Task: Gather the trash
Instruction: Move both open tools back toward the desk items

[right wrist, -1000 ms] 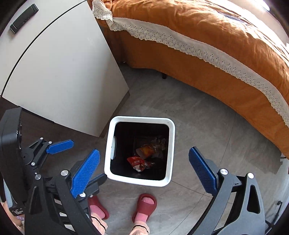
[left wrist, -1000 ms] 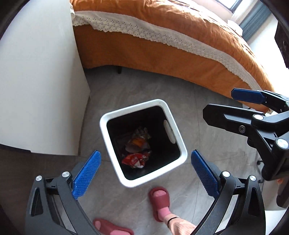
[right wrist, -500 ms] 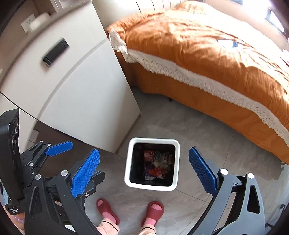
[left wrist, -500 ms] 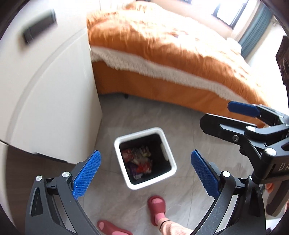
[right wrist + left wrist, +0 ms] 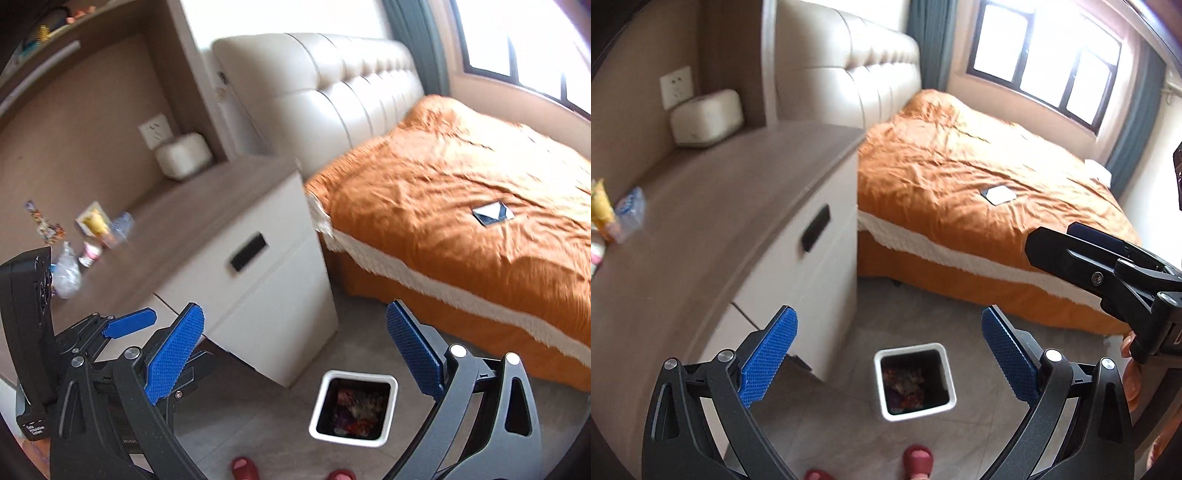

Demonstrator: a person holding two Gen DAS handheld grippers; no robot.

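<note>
While wrappers (image 5: 905, 387) fill it, white bin (image 5: 882, 402) stands beside cabinet (image 5: 812, 273).

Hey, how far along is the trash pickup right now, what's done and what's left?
Partly done. The white square trash bin on the floor already holds colourful wrappers. Nothing is in hand: the left gripper and right gripper are both open and empty. Left to collect: the crumpled clear plastic, yellow packet and other small litter on the brown cabinet top.
</note>
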